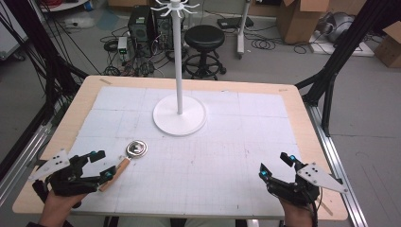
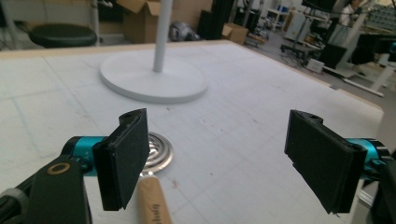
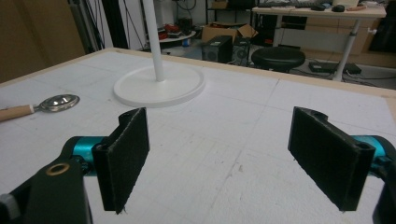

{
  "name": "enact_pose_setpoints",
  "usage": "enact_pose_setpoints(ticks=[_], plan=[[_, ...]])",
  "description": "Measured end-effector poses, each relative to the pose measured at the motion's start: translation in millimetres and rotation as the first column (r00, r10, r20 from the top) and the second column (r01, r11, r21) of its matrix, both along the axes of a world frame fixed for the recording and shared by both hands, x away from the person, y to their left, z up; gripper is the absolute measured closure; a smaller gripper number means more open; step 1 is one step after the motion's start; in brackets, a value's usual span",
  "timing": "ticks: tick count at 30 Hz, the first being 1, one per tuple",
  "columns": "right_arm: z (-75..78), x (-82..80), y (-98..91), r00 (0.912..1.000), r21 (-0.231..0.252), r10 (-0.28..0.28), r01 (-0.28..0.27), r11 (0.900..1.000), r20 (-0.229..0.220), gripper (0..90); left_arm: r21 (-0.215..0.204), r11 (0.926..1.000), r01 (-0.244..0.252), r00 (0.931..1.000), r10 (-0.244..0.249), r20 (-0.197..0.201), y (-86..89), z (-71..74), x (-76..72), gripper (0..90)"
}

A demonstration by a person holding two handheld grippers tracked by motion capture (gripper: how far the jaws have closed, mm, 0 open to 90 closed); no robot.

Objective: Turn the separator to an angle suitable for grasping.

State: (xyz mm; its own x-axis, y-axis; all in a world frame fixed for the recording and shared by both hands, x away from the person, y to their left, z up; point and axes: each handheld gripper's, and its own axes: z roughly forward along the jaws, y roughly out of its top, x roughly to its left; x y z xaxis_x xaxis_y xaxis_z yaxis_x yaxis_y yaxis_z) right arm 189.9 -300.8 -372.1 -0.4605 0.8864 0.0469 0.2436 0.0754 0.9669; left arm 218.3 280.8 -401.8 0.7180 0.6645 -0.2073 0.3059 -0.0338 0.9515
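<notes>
A metal ladle-like utensil [image 1: 135, 148] with a round steel bowl and a wooden handle [image 1: 117, 173] lies on the white mat at the front left. My left gripper [image 1: 102, 165] stands open right at the handle's near end; in the left gripper view the handle [image 2: 150, 200] rises beside the left pad [image 2: 125, 156], with the steel bowl [image 2: 158, 150] just beyond. At the front right my right gripper [image 1: 275, 164] is open above the bare mat, nothing between its pads [image 3: 126, 151]. It sees the utensil [image 3: 56, 103] far to its left.
A white stand with a round base [image 1: 179, 116], a tall pole and hooks on top rises at the middle back of the mat. The wooden table edge [image 1: 189, 82] frames the white mat. A black stool [image 1: 204, 39], computers, cables and cardboard boxes stand on the floor behind.
</notes>
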Motion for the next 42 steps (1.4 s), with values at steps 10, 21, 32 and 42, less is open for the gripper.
enact_pose_setpoints(ticks=[10, 21, 32, 42], plan=[[-2.5, 2.8, 0.2, 0.9999, -0.002, 0.0, 0.0, 1.0, -0.017, 19.2, 0.185, 0.9643, 0.19, 0.9717, -0.158, -0.176, -25.9, -14.3, 2.2, 80.9], [-3.7, 3.6, -0.6, 0.9998, -0.004, -0.004, 0.004, 1.0, -0.019, 19.2, 0.299, 0.93, 0.214, 0.9365, -0.109, -0.334, -25.5, -31.8, 7.6, 89.5], [-4.2, 3.6, -0.9, 0.9997, -0.003, -0.004, 0.004, 1.0, -0.025, 19.3, 0.398, 0.9161, 0.051, 0.9264, 0.106, -0.362, -7.0, -34.6, 14.0, 88.7], [-4.8, 4.1, -0.6, 0.9995, -0.006, 0.0, 0.0, 1.0, -0.031, 19.3, 0.388, 0.9118, -0.134, 0.9026, 0.274, -0.332, 7.3, -34.0, 30.1, 87.4]])
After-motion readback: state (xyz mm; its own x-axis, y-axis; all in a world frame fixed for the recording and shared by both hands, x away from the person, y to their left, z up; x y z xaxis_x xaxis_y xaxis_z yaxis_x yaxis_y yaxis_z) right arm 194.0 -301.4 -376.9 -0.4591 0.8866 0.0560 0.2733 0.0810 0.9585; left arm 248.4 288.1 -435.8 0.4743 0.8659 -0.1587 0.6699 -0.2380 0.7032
